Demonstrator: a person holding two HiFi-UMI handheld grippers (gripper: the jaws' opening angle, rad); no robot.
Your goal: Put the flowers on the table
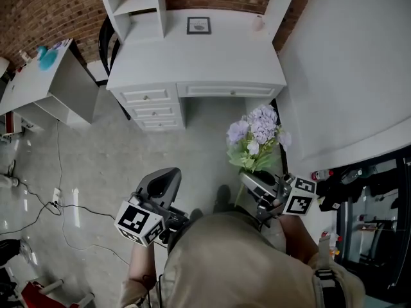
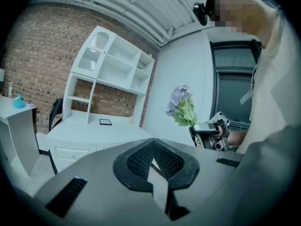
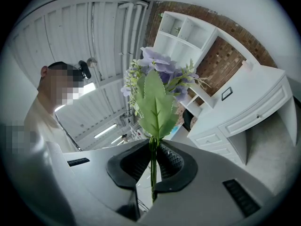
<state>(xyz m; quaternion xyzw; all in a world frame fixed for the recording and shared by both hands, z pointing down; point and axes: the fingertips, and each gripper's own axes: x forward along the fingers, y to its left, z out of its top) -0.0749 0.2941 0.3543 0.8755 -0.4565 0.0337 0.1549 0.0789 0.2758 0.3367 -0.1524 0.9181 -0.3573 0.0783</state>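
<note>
The person's torso [image 1: 237,262] fills six o'clock of the head view, covering both forearms and the back ends of the left gripper [image 1: 166,175] and the right gripper [image 1: 249,179]. The stems of the flowers [image 1: 258,130] disappear behind the right gripper's body. In the right gripper view the stem's foot is lost below the pads [image 3: 171,161]. At twelve o'clock the hutch of the white desk [image 1: 199,59] is cut off. The little frame [image 1: 198,25] on it is too small to read, and so is a pale thing [image 1: 258,23] at one o'clock. At ten o'clock a side table [image 1: 35,85] runs off the edge, with a teal blur [image 1: 46,56] on top.
</note>
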